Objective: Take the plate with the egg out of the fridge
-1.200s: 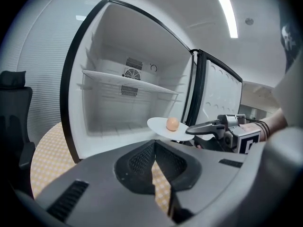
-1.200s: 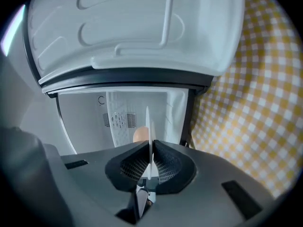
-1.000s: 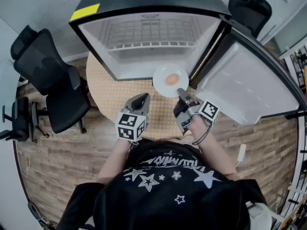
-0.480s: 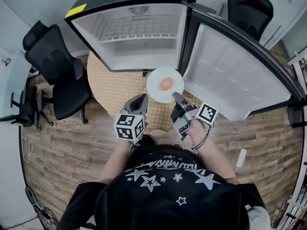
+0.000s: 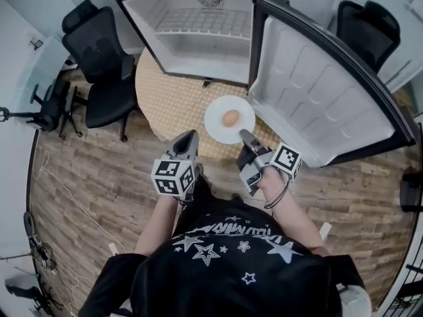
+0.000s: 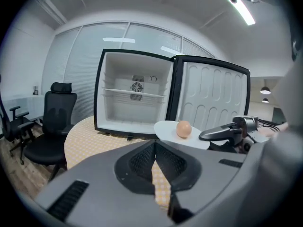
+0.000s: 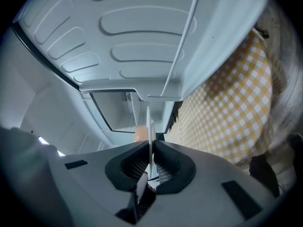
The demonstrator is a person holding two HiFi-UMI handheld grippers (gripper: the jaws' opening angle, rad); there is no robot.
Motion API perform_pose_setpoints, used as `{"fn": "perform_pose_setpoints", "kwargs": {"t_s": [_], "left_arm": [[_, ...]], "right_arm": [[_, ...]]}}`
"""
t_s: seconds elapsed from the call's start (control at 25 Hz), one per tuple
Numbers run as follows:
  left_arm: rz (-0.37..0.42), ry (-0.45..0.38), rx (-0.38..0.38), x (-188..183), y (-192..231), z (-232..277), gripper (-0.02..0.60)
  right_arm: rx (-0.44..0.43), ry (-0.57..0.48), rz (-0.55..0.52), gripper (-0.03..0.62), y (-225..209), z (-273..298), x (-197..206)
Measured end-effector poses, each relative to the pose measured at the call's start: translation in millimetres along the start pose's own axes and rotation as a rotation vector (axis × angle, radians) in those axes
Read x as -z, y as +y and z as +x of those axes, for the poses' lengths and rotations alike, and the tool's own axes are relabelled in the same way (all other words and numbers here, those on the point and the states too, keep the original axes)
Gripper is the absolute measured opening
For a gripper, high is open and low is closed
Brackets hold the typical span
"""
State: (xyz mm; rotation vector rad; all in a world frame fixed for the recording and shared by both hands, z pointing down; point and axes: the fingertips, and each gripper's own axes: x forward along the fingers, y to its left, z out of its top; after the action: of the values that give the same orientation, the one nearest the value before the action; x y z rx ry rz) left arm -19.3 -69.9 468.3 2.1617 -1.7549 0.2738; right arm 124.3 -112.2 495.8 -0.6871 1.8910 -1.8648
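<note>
The round white plate (image 5: 215, 121) carrying a brown egg (image 5: 230, 118) is out of the fridge, held level above the round table with a yellow checked cloth (image 5: 165, 104). The right gripper (image 5: 243, 135) has its jaws clamped on the plate's near rim, which runs edge-on between the pads. Beyond the plate stands the small black fridge with a white interior (image 5: 198, 38), its door (image 5: 317, 98) swung wide and close at the plate's right. Black office chairs (image 5: 106, 65) stand left of the table. The left gripper (image 5: 187, 139) hangs beside the right one, jaws closed on nothing. Both forearms reach forward, pointing toward the fridge.
</note>
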Motion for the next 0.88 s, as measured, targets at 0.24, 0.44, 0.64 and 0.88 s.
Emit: {"fn": "perform_pose_setpoints", "kwargs": {"t_s": [0.24,0.44,0.64,0.88], "left_arm": [[-0.017,-0.027,-0.073,7,-13,-31,0.006],[-0.019,-0.043,-0.102,9,-13,-47,0.006],[-0.026,-0.062,-0.114,15,-16,-68,0.006],[-0.044,-0.058,-0.105,32,-23,-99,0.006]], "right_arm": [[0.002,0.073,-0.011,0.038,-5,-15,13],[-0.021,0.082,-0.008,0.038,1,-23,21],[-0.016,0.073,0.000,0.038,-1,-36,32],[-0.013,0.055,-0.016,0.038,3,-55,50]]}}
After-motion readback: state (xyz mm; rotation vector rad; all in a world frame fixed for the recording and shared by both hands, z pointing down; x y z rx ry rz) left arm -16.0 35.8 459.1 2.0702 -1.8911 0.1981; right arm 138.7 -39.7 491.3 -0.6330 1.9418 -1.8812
